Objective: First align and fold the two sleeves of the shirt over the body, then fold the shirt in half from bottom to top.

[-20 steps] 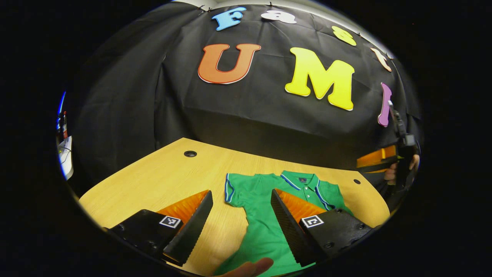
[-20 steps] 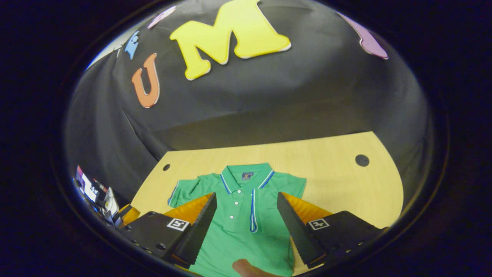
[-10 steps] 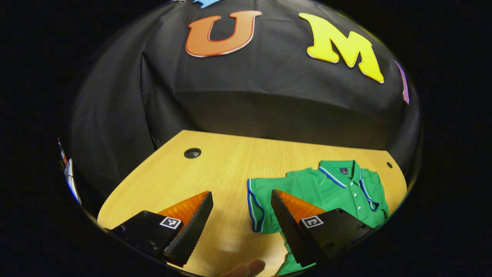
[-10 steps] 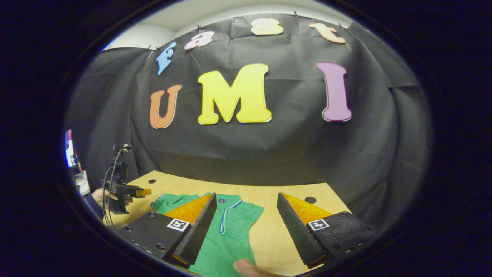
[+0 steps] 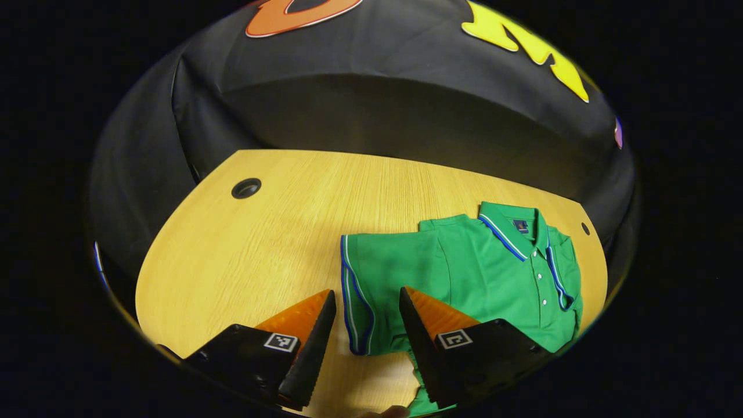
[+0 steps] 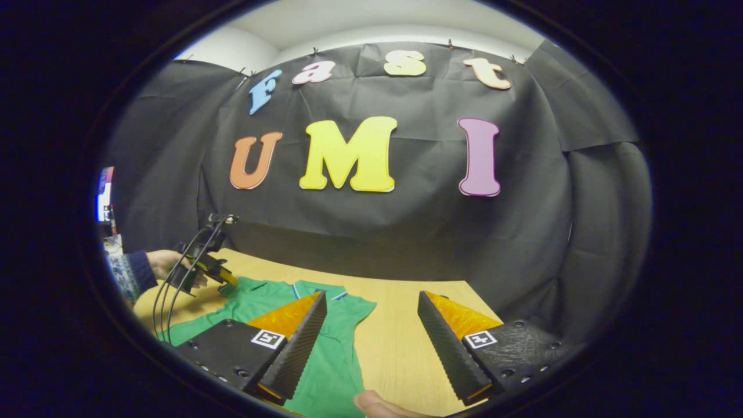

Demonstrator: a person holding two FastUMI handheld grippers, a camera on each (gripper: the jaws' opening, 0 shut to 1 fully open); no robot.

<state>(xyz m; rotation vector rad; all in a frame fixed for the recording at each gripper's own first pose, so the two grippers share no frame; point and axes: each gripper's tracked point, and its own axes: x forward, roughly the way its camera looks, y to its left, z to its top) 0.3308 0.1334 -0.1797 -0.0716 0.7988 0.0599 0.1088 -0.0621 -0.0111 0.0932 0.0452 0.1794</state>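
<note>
A green polo shirt (image 5: 482, 273) with blue-and-white trim lies flat on the wooden table (image 5: 261, 249), collar away from me. In the left gripper view, its near sleeve (image 5: 371, 290) spreads sideways, and the trimmed cuff lies between my fingers. My left gripper (image 5: 367, 293) is open just above that cuff, with nothing pinched. In the right gripper view, my right gripper (image 6: 371, 294) is open and held above the table. One finger is over the shirt (image 6: 331, 366) and the other over bare wood. The left gripper (image 6: 212, 270) shows there at the shirt's far sleeve.
A dark cable hole (image 5: 246, 188) sits in the table's far left area, and a smaller hole (image 5: 585, 228) beside the collar. Black cloth walls close the back and sides. A hand in a dark sleeve (image 6: 142, 268) holds the left gripper. Bare wood lies left of the shirt.
The left gripper has dropped down and come in over the sleeve cuff, and its jaws have narrowed a little. The right gripper has tilted up slightly. The shirt has not moved.
</note>
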